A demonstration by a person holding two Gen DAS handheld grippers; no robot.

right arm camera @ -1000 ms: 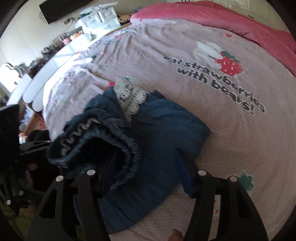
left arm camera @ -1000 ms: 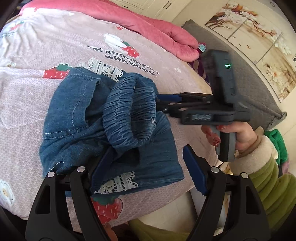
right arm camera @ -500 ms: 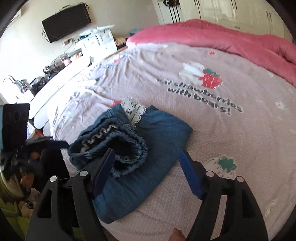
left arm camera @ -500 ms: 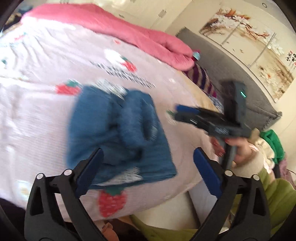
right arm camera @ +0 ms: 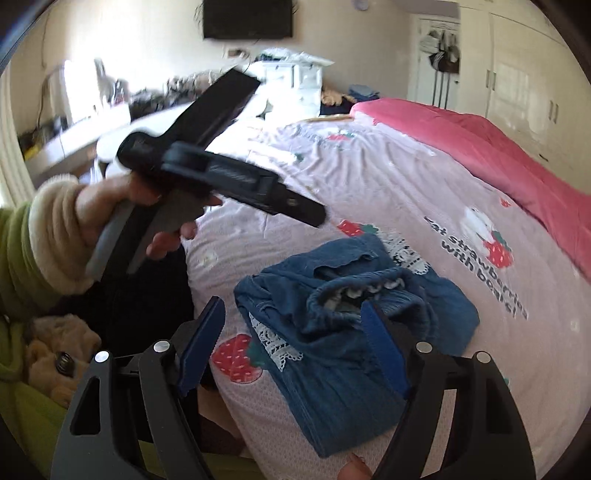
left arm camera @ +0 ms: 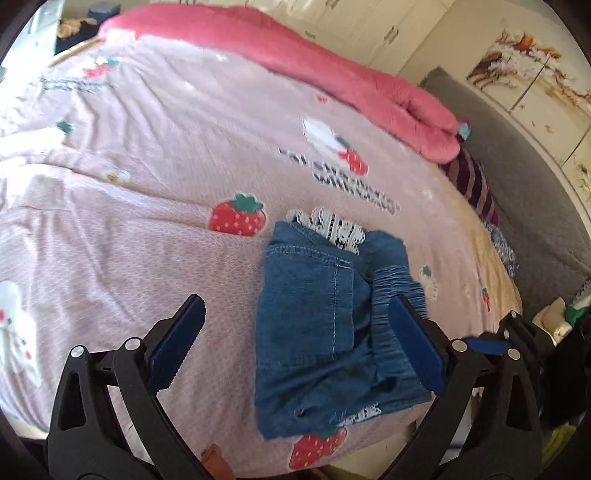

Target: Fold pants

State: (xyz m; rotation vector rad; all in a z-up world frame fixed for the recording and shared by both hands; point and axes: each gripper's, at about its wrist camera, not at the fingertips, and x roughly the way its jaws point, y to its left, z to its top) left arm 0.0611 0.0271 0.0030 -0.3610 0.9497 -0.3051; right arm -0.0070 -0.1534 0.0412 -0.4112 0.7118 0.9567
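Note:
Small blue denim pants [left arm camera: 332, 325] with white lace trim lie folded in a bundle near the front edge of the pink strawberry bedspread [left arm camera: 147, 184]; they also show in the right wrist view [right arm camera: 351, 317]. My left gripper [left arm camera: 295, 350] is open and empty, raised above the bed near the bundle. My right gripper [right arm camera: 291, 350] is open and empty, also raised above the bundle. The left gripper's body [right arm camera: 221, 173], held in a hand, shows in the right wrist view.
A folded pink duvet [left arm camera: 332, 74] lies along the far side of the bed. A grey headboard [left arm camera: 535, 184] stands at the right. A dresser [right arm camera: 295, 81] and wall TV [right arm camera: 247, 18] are beyond the bed. The person's green sleeve [right arm camera: 22, 258] is at left.
Both grippers have let go of the pants and pulled back and up from the bundle. The pants now lie still on the bed.

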